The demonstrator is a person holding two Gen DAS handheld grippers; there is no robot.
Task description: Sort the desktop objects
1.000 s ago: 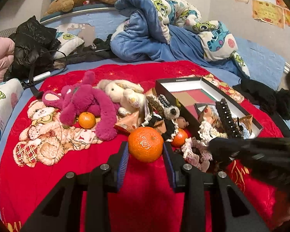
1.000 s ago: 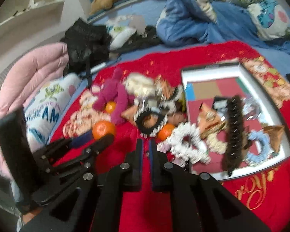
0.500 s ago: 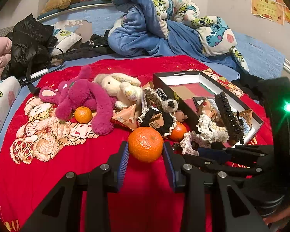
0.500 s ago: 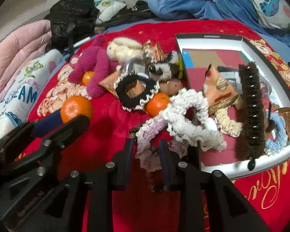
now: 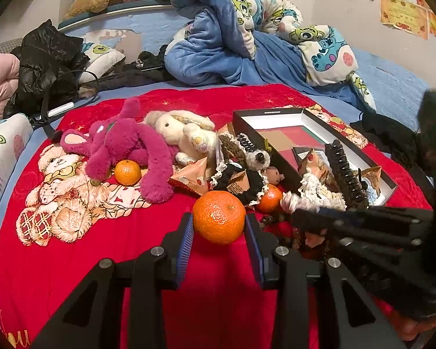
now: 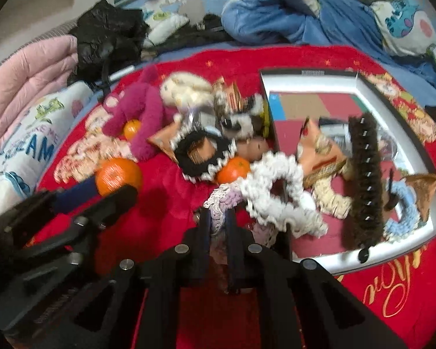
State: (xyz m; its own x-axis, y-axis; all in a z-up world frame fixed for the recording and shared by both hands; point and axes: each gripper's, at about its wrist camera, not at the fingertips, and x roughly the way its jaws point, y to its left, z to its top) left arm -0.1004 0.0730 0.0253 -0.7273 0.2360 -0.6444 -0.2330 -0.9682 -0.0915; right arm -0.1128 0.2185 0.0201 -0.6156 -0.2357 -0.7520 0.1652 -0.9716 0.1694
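Clamping, seemingly, a pale lilac crocheted scrunchie (image 6: 222, 203), right gripper (image 6: 218, 221) sits lower centre; open black-rimmed box (image 6: 404, 122) lies upper right.

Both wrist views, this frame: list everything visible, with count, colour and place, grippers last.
tangerines: three, orange; one in the left gripper, two on the red blanket.
plush toys: magenta and cream, lying side by side at the back of the blanket.
black scrunchie: one, white lace edge, mid-pile.
white scrunchie: one, draped over the box's near edge.
lilac scrunchie: one, between the right gripper's pads.
box: one, black rim, right side, holding a dark claw clip and more scrunchies.
red blanket: one, under everything.
left gripper: shut on a tangerine.
right gripper: shut on the lilac scrunchie.
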